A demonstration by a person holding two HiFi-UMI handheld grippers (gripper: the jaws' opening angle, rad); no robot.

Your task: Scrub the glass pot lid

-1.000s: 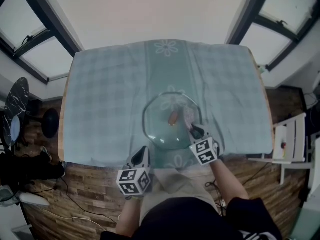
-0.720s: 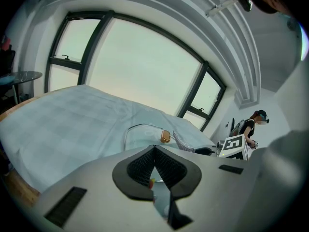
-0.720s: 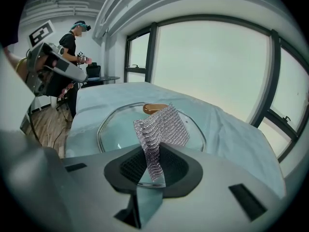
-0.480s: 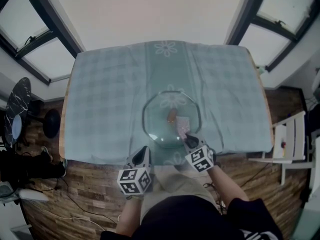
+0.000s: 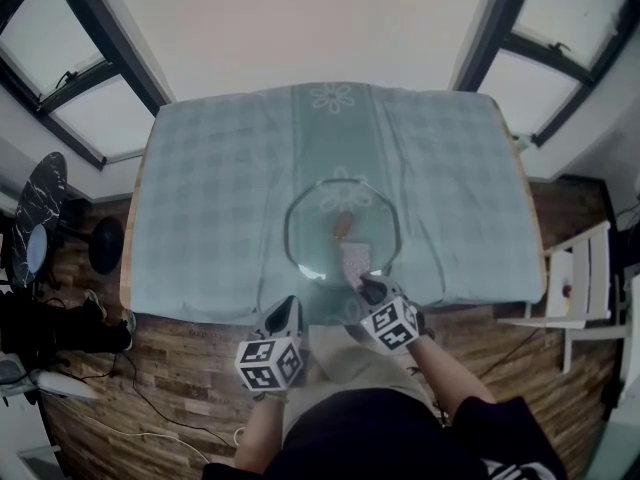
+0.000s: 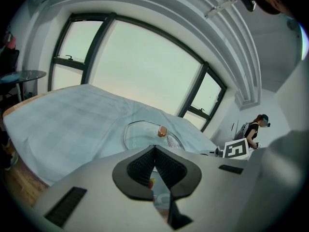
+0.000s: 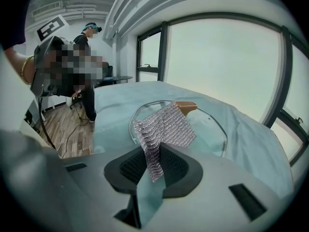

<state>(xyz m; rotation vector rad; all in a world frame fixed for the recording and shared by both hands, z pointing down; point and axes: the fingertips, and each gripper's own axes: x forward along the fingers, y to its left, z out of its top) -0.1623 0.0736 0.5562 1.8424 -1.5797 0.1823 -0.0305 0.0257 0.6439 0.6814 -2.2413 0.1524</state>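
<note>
**While the right claw holds a mesh pad at the lid**

As seen from the head view, the lid [image 5: 342, 236] lies flat near the middle of the bench [image 5: 200, 208], a little toward the near edge, with its brown knob [image 5: 343, 225] at its centre. The right claw [image 5: 366, 286] is closed on a silvery mesh pad [image 5: 352, 263]. The pad spreads over the near part of the glass, just short of the knob. Whether the pad presses on the glass cannot be told. The left claw [image 5: 287, 306] hangs at the near edge of the bench, apart from the lid. Its jaws meet at the tips with nothing between them.

Nothing else stands on the bench, and no object lies between either claw and the lid. A pale blue checked cloth [image 5: 450, 168] with flower prints covers the bench and drapes over its near edge.

The floor [image 5: 160, 388] is of wood, with cables [image 5: 150, 408] trailing across it. A dark round side table [image 5: 30, 228] stands at the left and a white rack [image 5: 585, 288] at the right. Dark-framed windows [image 5: 70, 78] flank a pale wall. The right gripper view shows another person [image 7: 89, 47] standing far back in the room.
</note>
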